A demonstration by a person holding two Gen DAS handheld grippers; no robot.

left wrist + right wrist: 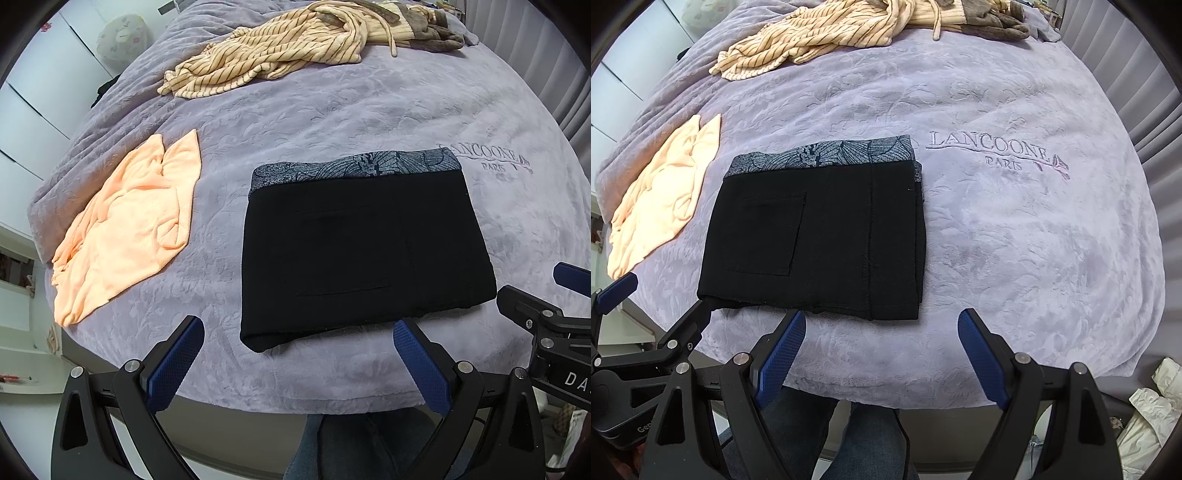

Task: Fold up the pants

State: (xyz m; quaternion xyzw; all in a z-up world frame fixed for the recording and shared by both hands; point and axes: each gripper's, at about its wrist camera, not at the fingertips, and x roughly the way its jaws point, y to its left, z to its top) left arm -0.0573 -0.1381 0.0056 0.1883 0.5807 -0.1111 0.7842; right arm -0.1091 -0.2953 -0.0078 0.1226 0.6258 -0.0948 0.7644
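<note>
Black pants (365,251), one pair, folded into a compact rectangle with several layers stacked at the near and right-hand edges; a grey leaf-print waistband (354,166) runs along the far edge, and a patch pocket (764,236) faces up on the left half. The pants lie flat on the near part of a lilac plush blanket (1015,240), close to its front edge, and nothing touches them. Left gripper (295,354), black frame with blue textured pads, jaws spread wide and holding nothing, sits just short of the pants' near edge, over the blanket's front margin. Right gripper (881,350), same build, jaws likewise spread wide and holding nothing, sits just short of the near right corner of the pants; in the left wrist view part of it shows at the right border, beside the pants' right side. Embroidered lettering (991,151) on the blanket, with "PARIS" beneath the main word, lies to the right of the waistband. Peach garment (125,236), rumpled and loosely spread, lies to the left of the pants, apart from them. Striped cream garment (266,51), heaped, lies at the far side of the blanket, with a brown-grey garment (436,33) bunched against its right end.
</note>
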